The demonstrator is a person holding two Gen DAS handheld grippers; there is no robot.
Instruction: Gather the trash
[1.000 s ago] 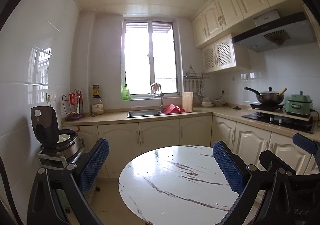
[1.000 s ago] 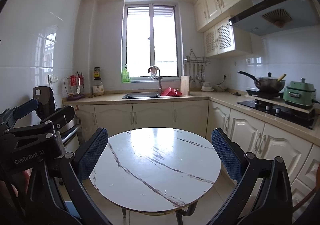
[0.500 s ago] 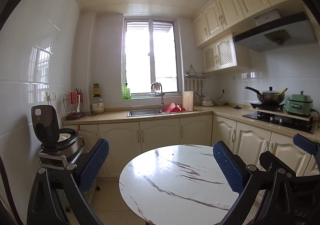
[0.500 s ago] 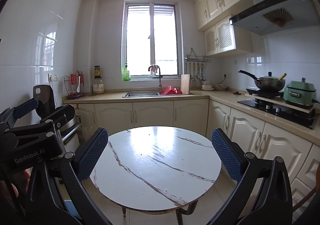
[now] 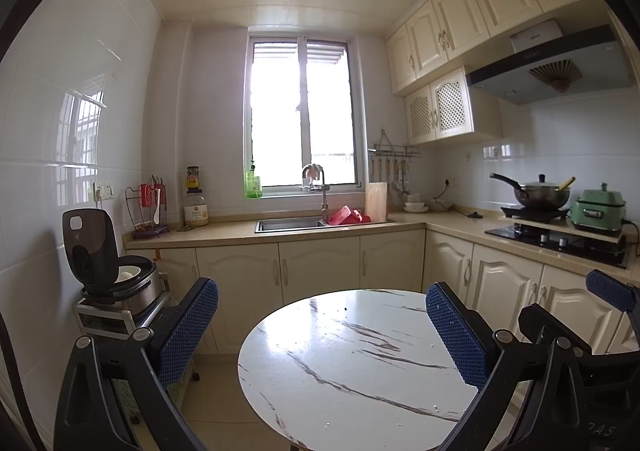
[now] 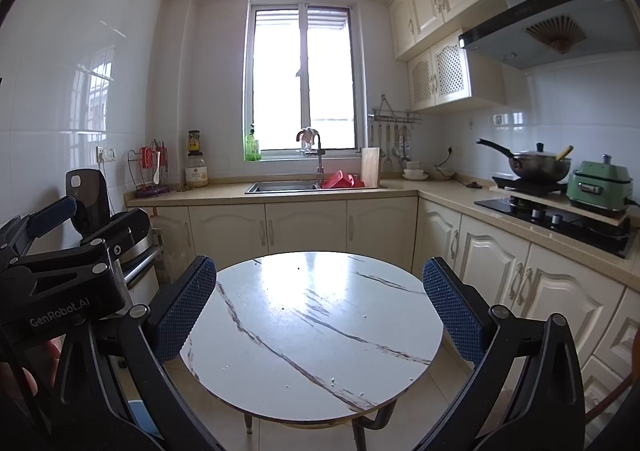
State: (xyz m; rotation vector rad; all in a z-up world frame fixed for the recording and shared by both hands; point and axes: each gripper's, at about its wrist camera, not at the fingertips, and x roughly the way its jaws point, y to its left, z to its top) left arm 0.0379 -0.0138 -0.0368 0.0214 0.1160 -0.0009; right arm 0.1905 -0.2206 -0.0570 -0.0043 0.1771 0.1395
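Both hand-held grippers released and empty above the round marble surface; kitchen view nearly unchanged from a second ago.

Left hand-held gripper (image 5: 322, 335) has its jaws spread wide, nothing between the blue pads (image 5: 188, 325). Right hand-held gripper (image 6: 320, 309) likewise spread and empty. Round surface (image 6: 312, 331) carries only tiny specks and crumbs (image 6: 297, 268); no larger trash can be made out. In the left view the surface sits slightly lower and nearer than before; the right view shows a similar small shift. Rice cooker (image 5: 106, 271) stands open on a rack at left.
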